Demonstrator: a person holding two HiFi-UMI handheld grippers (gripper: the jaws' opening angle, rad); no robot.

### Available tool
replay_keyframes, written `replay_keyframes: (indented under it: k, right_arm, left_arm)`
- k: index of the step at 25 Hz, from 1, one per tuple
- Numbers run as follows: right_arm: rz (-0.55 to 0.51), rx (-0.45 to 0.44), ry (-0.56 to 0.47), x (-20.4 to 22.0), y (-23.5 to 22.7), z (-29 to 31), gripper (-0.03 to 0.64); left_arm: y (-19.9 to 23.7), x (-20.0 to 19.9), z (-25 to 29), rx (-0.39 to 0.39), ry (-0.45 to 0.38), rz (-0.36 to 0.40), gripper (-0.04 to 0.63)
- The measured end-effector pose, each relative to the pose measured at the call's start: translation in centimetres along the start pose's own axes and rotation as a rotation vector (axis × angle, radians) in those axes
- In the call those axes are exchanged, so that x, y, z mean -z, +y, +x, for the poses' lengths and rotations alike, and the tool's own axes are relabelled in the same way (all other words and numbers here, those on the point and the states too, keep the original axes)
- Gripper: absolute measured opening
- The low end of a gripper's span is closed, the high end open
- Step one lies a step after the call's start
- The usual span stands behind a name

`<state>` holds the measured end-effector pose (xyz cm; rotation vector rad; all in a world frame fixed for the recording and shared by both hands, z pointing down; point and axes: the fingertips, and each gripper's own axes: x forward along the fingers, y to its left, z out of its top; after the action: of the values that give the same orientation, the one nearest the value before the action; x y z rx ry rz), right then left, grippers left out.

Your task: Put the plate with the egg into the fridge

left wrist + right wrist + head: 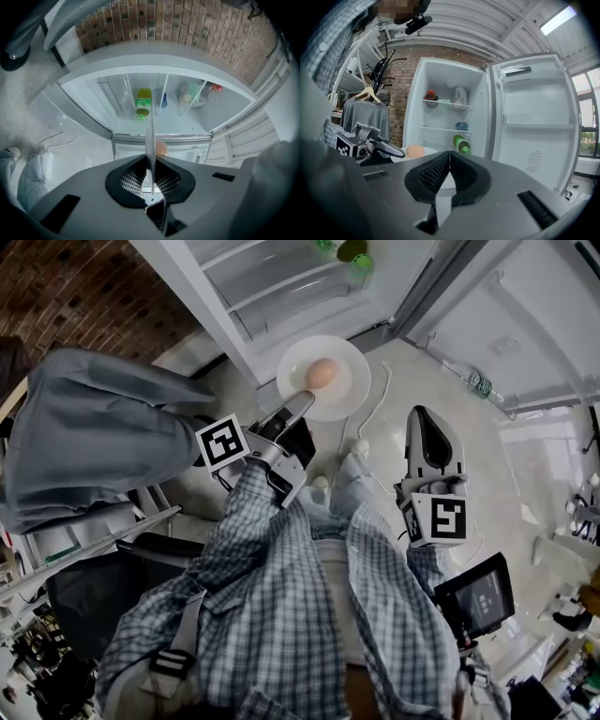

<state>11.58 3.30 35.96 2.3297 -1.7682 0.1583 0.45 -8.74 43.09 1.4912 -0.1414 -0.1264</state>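
While clamped on the near rim of the plate (pixel 349 360), holds it flat and level just outside the open fridge (pixel 267 282). That is the left gripper (pixel 302 401), upper middle of the head view, with its jaws almost together and only the thin rim between the ribbed dark pads. Looks not yet inside, with the plate hanging over the pale floor before the shelves.

Carries the egg (pixel 321 374) near the plate's middle, slightly toward the gripper. Held flat, most likely, so that a smooth tan oval cannot roll off a shallow, glossy white dish. Pinches at the edge, probably to leave the far side free to slide onto a shelf first.

As for the right gripper (pixel 424 418), right of centre in the head view: hangs idle, jaws pressed fully together on nothing, well apart from the plate.

Shows, deeper in the right gripper view, clear flat shelves in a white shell, a green bottle (pixel 461 144) low at centre, and the door (pixel 534 122) swung wide at right — room enough to enter.
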Motion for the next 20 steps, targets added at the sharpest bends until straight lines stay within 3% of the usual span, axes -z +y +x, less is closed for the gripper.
replay_keyframes:
  k: [12, 20]
  right_arm:
    - [-0.047, -0.138, -0.038, -1.3, -1.8, 6.4, 0.008]
    - [-0.055, -0.249, -0.126, -4.1, -3.0, 13.5, 0.008]
  left_arm:
    - [-0.4, -3.3, 3.3, 0.013, -0.108, -0.001, 0.028]
    - [-0.8, -6.5, 7.2, 0.032, -0.198, 0.002, 0.028]
